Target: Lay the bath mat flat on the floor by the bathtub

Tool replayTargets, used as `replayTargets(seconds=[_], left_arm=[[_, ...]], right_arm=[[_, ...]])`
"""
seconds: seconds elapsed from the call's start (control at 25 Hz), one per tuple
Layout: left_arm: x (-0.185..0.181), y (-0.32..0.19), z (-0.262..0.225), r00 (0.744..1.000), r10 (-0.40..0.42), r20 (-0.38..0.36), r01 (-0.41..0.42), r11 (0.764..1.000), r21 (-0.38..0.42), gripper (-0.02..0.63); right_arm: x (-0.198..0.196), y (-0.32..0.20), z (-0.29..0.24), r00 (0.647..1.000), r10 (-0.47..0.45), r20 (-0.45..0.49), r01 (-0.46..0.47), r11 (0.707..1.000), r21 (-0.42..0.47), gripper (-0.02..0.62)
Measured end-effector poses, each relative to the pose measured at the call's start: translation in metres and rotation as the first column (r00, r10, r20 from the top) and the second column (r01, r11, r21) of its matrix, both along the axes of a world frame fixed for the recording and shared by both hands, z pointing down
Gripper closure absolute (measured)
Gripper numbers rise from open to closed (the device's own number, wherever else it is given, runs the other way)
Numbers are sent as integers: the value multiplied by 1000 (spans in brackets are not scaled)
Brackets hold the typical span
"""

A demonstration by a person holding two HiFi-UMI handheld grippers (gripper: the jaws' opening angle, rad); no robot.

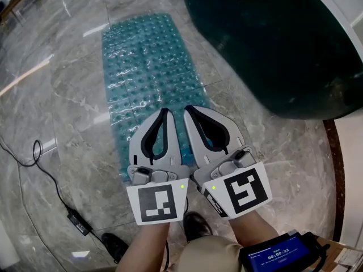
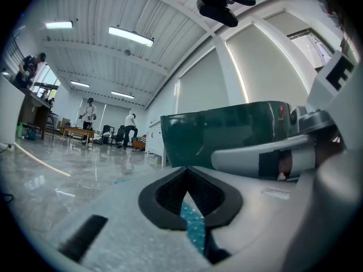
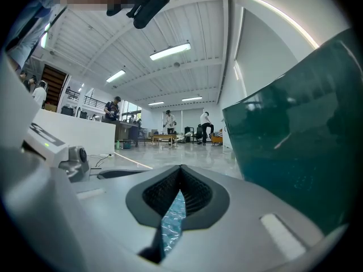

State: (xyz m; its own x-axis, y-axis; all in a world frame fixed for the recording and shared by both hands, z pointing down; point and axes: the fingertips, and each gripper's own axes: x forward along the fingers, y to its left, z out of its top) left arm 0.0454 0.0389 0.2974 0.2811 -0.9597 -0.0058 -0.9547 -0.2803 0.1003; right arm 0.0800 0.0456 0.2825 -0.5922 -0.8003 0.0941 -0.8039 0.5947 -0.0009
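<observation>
The bath mat lay spread flat on the floor in the upper middle of the frame, just beside the bathtub. The left tongs and right tongs hung over its near end, both fully closed and empty. The laying looked done. At most, the edges might need a check.

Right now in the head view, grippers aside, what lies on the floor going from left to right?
black cable and adapter → bath mat → dark green bathtub
</observation>
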Motion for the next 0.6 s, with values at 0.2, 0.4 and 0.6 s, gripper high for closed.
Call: replayTargets(seconds=[0.2, 0.4, 0.6], left_arm=[[0, 0, 1, 1000, 1, 1, -1, 1000, 0, 600], [0, 1, 3, 1000, 2, 7, -2, 1000, -6, 600], [-1, 0, 3, 1000, -1, 4, 1, 1000, -7, 600]], right_arm=[[3, -1, 0, 1000, 8, -2, -8, 1000, 2, 586], [5, -1, 0, 1000, 12, -4, -12, 1000, 3, 586], [6, -2, 0, 1000, 17, -6, -17, 1000, 3, 586]])
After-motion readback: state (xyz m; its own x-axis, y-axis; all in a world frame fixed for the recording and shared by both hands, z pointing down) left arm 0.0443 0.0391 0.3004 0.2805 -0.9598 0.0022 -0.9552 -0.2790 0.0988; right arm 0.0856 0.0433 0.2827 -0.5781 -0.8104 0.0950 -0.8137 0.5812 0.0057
